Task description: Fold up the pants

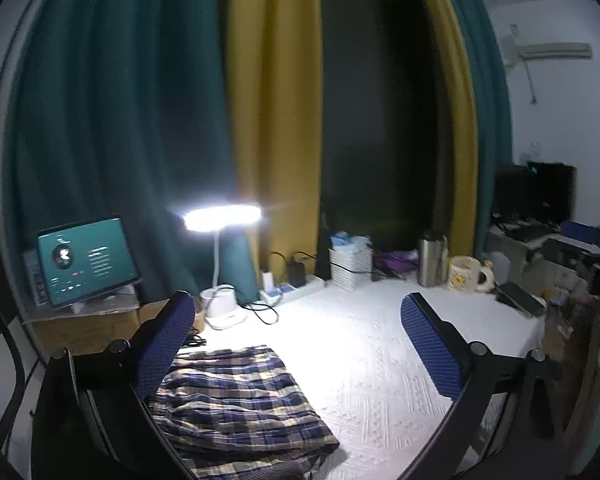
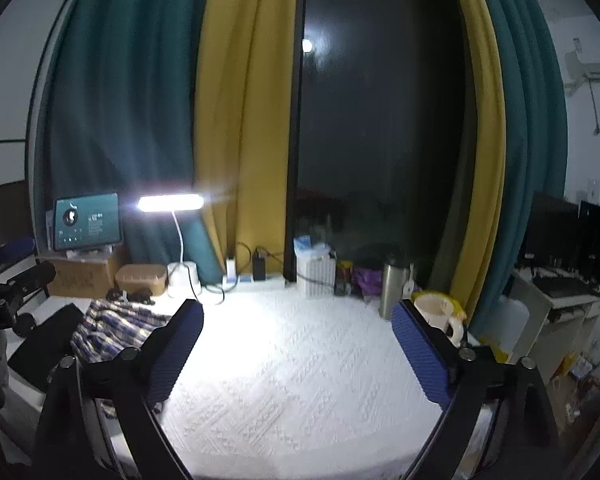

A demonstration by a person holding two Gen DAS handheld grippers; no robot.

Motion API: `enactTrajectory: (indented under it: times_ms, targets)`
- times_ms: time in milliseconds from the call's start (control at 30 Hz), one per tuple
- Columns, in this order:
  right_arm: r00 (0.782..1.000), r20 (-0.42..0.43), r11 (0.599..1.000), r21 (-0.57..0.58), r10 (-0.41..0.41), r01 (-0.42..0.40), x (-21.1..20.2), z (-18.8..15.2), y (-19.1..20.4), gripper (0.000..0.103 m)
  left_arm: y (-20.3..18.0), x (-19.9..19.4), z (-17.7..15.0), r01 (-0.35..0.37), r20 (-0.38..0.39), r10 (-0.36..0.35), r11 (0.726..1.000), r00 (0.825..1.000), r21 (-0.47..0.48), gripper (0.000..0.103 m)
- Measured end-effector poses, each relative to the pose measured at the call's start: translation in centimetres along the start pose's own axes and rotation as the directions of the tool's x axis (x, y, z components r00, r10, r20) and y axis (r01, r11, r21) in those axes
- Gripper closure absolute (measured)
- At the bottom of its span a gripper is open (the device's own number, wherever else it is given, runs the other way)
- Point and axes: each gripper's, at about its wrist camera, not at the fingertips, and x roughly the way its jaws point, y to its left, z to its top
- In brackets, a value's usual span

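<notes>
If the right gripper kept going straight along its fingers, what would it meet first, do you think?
Probably bare white tablecloth: the open right gripper holds nothing. Beyond stands the white slatted box before the window; depth is unclear.

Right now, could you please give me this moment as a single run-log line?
task: fold pants | pants: folded, lying on white table | left gripper: open, empty | right gripper: open, empty

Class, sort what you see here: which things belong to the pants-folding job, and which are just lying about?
Belongs to the job: plaid pants; left gripper; right gripper, both open.

Just lying about: desk lamp; tablet; steel flask; mug; power strip.
</notes>
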Motion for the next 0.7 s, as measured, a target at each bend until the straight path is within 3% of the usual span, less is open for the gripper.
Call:
enactTrajectory:
  times_ms: [300,700]
  targets:
    - [0.999,0.05,1.0,0.004,0.011,-0.012,-1.5,2.0,1.2,0.0,0.7,-0.8,0.0,-0.066,0.029,0.065,0.998,0.997,0.005,0.001]
    - [1.0,0.012,1.0,-0.001,0.025,-0.025,-0.1,1.6,2.2,0.0,1.8,-0.7,-0.7,-0.106,0.016,0.106,0.994,0.994,-0.015,0.001]
